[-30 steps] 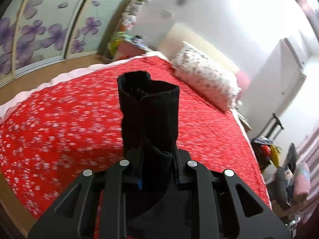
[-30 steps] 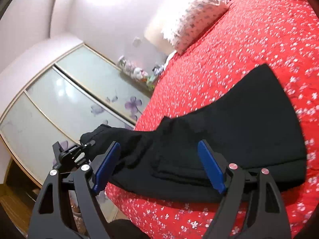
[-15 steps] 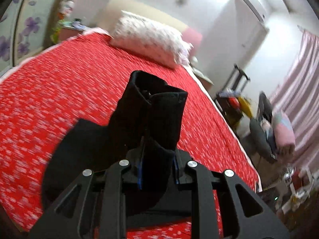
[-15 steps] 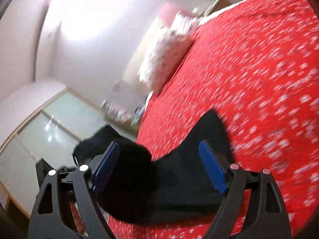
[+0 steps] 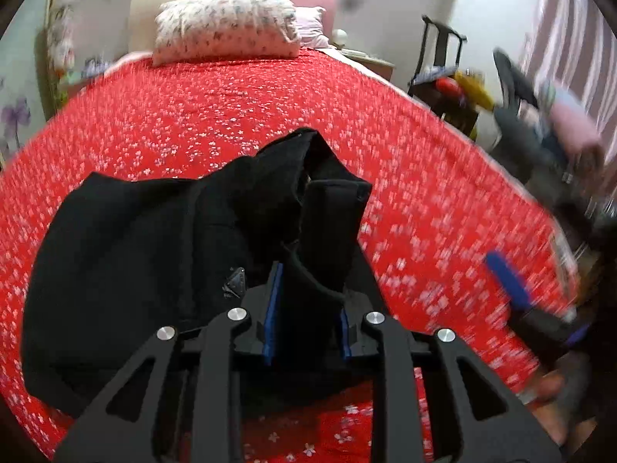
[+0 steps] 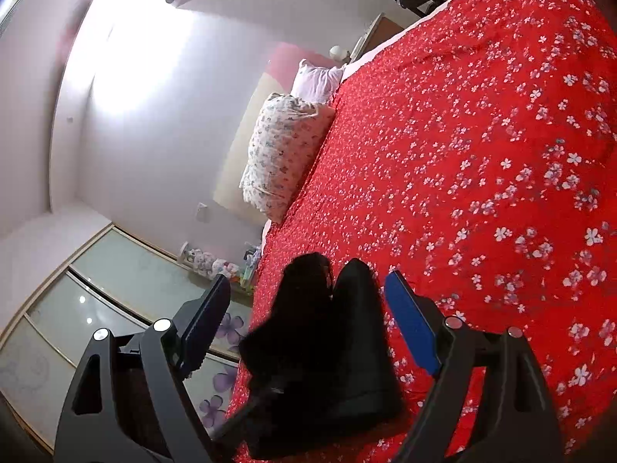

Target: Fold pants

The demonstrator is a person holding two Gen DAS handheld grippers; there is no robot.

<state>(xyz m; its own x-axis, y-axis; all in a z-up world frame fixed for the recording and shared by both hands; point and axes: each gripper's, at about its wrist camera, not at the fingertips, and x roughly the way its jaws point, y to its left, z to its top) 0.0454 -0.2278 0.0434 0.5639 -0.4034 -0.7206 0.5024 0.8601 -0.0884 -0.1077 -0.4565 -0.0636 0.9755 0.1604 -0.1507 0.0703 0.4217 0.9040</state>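
Note:
The black pants [image 5: 127, 270] lie bunched on the red flowered bedspread [image 5: 231, 115] near the bed's foot. My left gripper [image 5: 308, 301] is shut on a thick fold of the pants, which stands up between its blue pads. In the right wrist view the pants [image 6: 327, 347] show as a dark heap in front of my right gripper [image 6: 304, 320], which is open and holds nothing. The right gripper also shows blurred at the right edge of the left wrist view [image 5: 513, 289].
A flowered pillow [image 5: 227, 23] and a pink pillow [image 5: 308, 27] lie at the head of the bed. A nightstand [image 5: 370, 63], a black chair [image 5: 443, 61] and clutter stand to the right. Sliding wardrobe doors [image 6: 96, 308] run along the left side.
My left gripper has carried the held fold over toward the right, laying the pants over themselves. My right gripper has swung around, staying open; the pants now lie close in front of it.

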